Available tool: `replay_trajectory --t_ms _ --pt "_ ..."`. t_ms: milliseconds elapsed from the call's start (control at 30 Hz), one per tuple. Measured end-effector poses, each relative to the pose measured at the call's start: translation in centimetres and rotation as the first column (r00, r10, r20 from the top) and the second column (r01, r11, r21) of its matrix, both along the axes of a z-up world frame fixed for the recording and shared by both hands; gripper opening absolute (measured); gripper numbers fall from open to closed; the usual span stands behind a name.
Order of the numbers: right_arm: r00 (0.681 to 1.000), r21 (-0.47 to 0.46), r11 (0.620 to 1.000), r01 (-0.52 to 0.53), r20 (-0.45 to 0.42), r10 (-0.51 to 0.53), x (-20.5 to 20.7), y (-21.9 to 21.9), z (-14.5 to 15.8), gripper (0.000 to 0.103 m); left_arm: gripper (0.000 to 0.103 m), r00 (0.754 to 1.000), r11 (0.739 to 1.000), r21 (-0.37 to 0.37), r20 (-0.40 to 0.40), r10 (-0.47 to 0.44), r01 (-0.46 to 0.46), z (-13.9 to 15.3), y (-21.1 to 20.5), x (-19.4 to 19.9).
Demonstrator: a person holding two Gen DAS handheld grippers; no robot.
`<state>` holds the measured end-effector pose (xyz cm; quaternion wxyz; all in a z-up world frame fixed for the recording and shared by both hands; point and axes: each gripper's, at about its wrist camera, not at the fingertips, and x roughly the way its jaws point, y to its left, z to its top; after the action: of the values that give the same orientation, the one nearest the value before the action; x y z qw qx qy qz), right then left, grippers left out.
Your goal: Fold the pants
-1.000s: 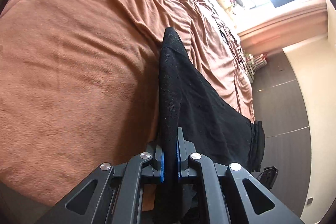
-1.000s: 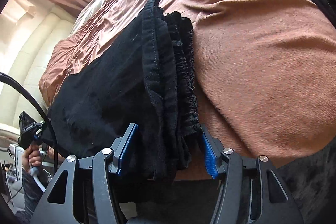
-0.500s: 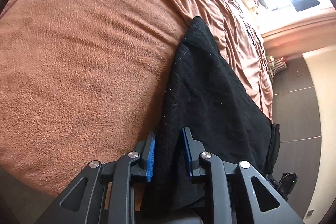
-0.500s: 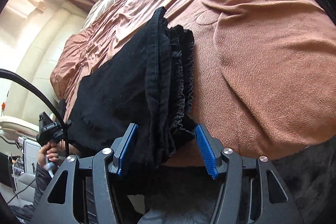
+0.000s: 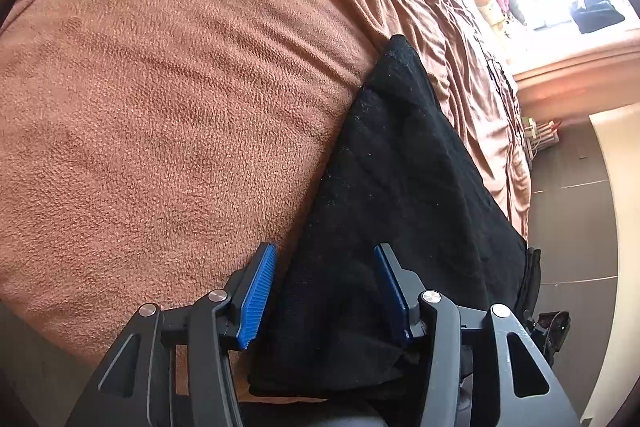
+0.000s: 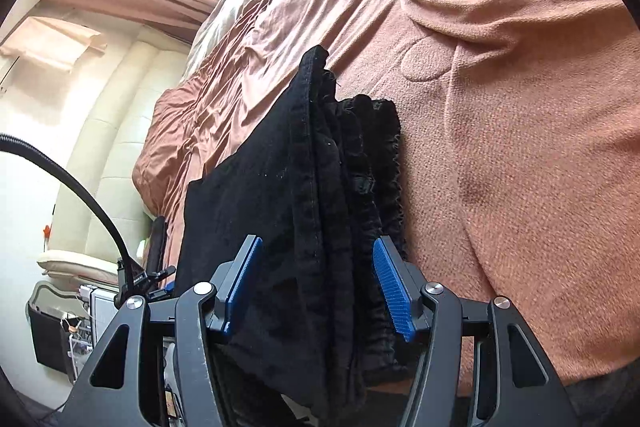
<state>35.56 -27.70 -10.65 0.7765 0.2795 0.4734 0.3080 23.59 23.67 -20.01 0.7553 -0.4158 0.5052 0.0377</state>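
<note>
Releasing pants (image 5: 400,187) on bed (image 5: 160,107) | left jaws opening, right jaws spread, cloth between both | risk: pads snagging cloth, dragging fold apart

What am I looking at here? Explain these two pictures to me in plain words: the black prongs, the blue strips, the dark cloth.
There is no robot. A person holds a two-finger gripper in each hand, and a wide-angle camera on each gripper looks forward along its fingers, which bends the edges of the picture.

In the left wrist view the black prongs at the bottom are the left gripper; the blue strips are its ribbed pads. Its jaws are opening, with a fold of the black pants lying loose between them.

In the right wrist view the right gripper stands open around the gathered waistband end of the same pants; its pads do not press on it.

The pants lie folded on a brown blanket covering a bed. Neither gripper holds anything now.
</note>
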Motion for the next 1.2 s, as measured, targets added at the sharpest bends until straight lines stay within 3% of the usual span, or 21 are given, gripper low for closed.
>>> replay_trajectory --t_ms 167,333,600,933,1200 --pt "1.000 0.038 0.999 -0.030 0.002 0.030 1.8 0.9 -0.5 0.056 0.053 1.000 1.000 -0.002 -0.010 0.016 -0.016 0.0 0.0 0.2" --pt "0.996 0.075 0.995 -0.060 0.071 0.055 1.5 2.8 1.1 0.056 0.053 1.000 1.000 0.014 -0.017 0.020 -0.020 0.0 0.0 0.1" --pt "0.983 0.186 0.971 -0.147 0.134 0.123 1.0 3.2 1.0 0.056 0.053 0.999 0.999 0.024 -0.028 0.027 -0.026 -0.1 -0.2 0.3" --pt "0.994 0.074 0.993 -0.095 0.064 0.091 3.8 4.4 -2.0 0.056 0.053 0.999 0.999 0.019 -0.028 0.034 -0.034 -0.3 -0.2 0.3" --pt "0.997 0.034 0.999 -0.034 0.075 0.032 7.4 3.8 -1.7 0.056 0.053 0.999 0.999 0.025 -0.034 0.033 -0.032 -0.4 -0.1 0.6"
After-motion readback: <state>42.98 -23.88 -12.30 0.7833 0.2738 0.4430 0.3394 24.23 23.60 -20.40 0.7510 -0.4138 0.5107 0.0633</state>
